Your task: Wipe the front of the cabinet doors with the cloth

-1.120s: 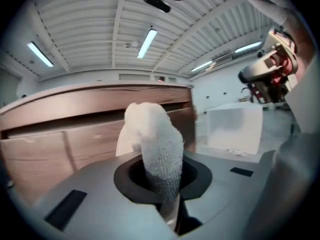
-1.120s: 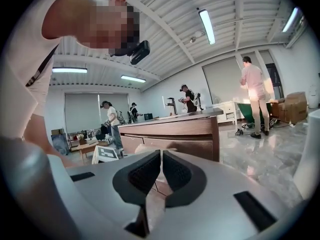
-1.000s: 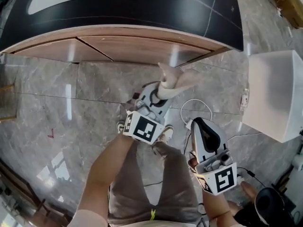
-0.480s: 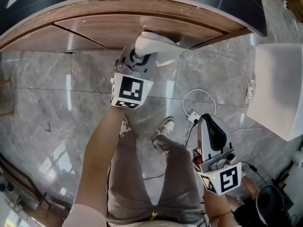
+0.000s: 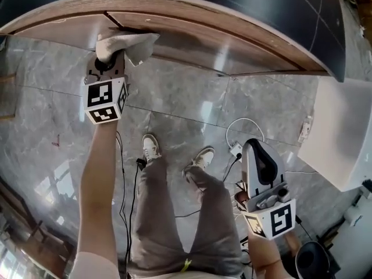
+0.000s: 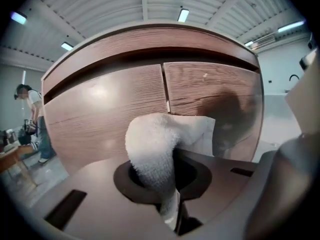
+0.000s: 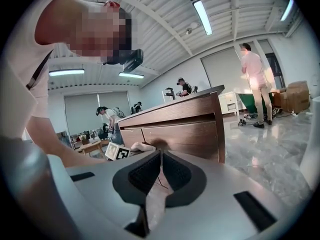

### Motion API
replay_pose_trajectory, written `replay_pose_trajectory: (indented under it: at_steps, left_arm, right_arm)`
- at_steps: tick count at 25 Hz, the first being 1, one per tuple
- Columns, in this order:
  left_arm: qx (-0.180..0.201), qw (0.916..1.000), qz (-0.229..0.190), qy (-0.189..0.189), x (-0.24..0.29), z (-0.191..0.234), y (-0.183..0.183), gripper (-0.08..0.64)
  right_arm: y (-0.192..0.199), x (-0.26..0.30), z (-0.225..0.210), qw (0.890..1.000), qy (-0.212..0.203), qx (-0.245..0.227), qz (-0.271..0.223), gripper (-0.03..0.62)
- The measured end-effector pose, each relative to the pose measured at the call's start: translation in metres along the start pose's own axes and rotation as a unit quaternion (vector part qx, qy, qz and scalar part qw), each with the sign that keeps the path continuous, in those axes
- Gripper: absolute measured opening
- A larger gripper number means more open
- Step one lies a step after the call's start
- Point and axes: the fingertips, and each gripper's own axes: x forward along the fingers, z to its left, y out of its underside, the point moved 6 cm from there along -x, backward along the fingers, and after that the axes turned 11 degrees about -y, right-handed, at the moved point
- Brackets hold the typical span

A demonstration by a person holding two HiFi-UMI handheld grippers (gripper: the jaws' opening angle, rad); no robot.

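My left gripper was clamped on a white terry cloth, with its jaws closed around a bunched fold. The cloth's loose end lay against the front of the wooden cabinet doors, right by the vertical seam between the two doors. My right gripper was held low beside the person's right leg, well apart from the cabinet. Its jaws were pressed together with nothing between them. A grey marble floor lay below.
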Motion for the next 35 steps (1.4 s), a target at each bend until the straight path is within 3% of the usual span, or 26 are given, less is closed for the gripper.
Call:
replay_pose_trajectory:
  at_steps: [3,6,8,11,13,15,17,21,26,35]
  left_arm:
    - [0.009,0.9999,0.007,0.003,-0.021,-0.012,0.021,0.058]
    - [0.028,0.9950,0.009,0.095,-0.044,-0.086,0.053,0.058]
    - [0.040,0.9832,0.009,0.178,-0.052,-0.157,0.069,0.058]
    - [0.066,0.9542,-0.005,0.292,-0.063,-0.267,0.082,0.060]
    - [0.085,0.9357,-0.028,0.341,-0.065,-0.325,0.087,0.060]
    - [0.094,0.9272,-0.047,0.359,-0.054,-0.361,0.092,0.058]
    - [0.095,0.9304,-0.053,0.350,-0.031,-0.375,0.097,0.058]
    - [0.080,0.9512,-0.038,0.296,0.021,-0.353,0.108,0.060]
    - [0.071,0.9661,-0.024,0.247,0.040,-0.292,0.128,0.060]
    - [0.050,0.9893,0.013,0.137,0.056,-0.171,0.148,0.058]
  right_arm:
    - [0.002,-0.002,-0.007,1.000,0.009,0.000,0.006,0.041]
    - [0.013,-0.011,-0.021,1.000,0.022,-0.001,0.007,0.041]
    - [0.025,-0.017,-0.033,0.999,0.036,0.000,0.007,0.041]
    - [0.047,-0.027,-0.051,0.998,0.056,-0.002,0.008,0.041]
    - [0.062,-0.036,-0.064,0.998,0.070,0.001,0.007,0.041]
    - [0.077,-0.043,-0.076,0.996,0.085,0.003,0.005,0.041]
    - [0.090,-0.048,-0.085,0.995,0.097,0.003,0.004,0.041]
    - [0.114,-0.050,-0.100,0.994,0.110,0.009,0.004,0.041]
    - [0.130,-0.028,-0.103,0.996,0.093,0.014,0.009,0.041]
    - [0.120,0.021,-0.075,0.999,0.046,-0.003,0.013,0.041]
